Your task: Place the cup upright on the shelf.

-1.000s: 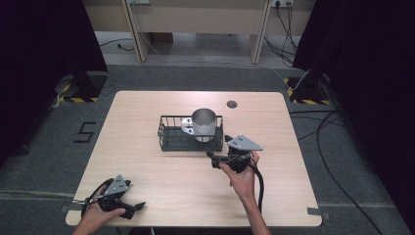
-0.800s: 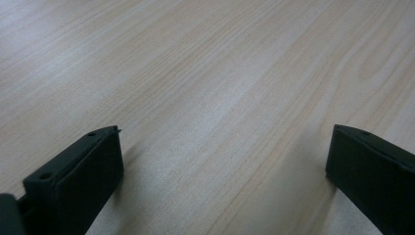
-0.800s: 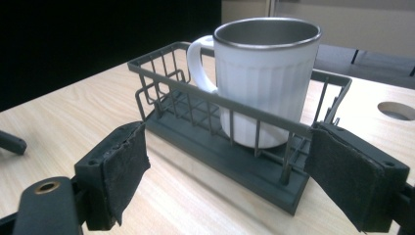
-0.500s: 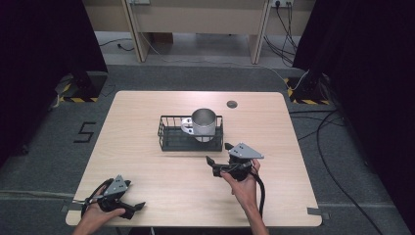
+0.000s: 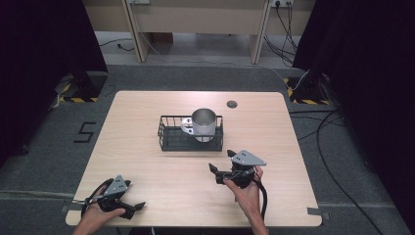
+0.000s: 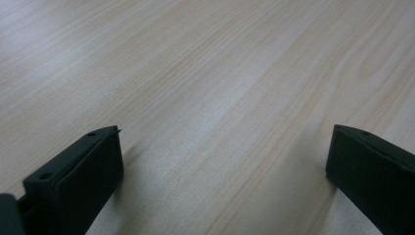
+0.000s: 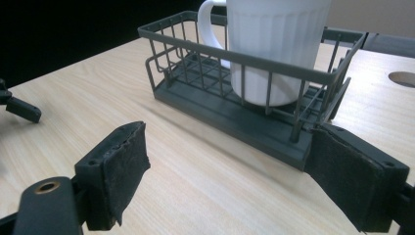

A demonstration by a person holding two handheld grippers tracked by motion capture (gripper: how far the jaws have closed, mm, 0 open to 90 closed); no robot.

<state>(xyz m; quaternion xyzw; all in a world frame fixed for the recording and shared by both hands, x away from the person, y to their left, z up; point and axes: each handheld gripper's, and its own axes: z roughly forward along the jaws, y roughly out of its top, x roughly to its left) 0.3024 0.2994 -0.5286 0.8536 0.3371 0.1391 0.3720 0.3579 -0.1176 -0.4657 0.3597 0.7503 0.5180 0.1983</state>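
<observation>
Mug (image 5: 203,123) upright in wire basket (image 5: 166,133), mid-table. We've drawn right gripper (image 5: 214,174) back from basket, jaws apart, empty; left gripper (image 5: 136,209) also apart. We judge placement done.

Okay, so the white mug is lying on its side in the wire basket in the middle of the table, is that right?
Not quite. The mug is not on its side: it stands upright in the wire basket, handle to one side, as the right gripper view shows. The high view shows its open mouth facing up. The rest holds: the basket sits about in the middle of the table.
</observation>
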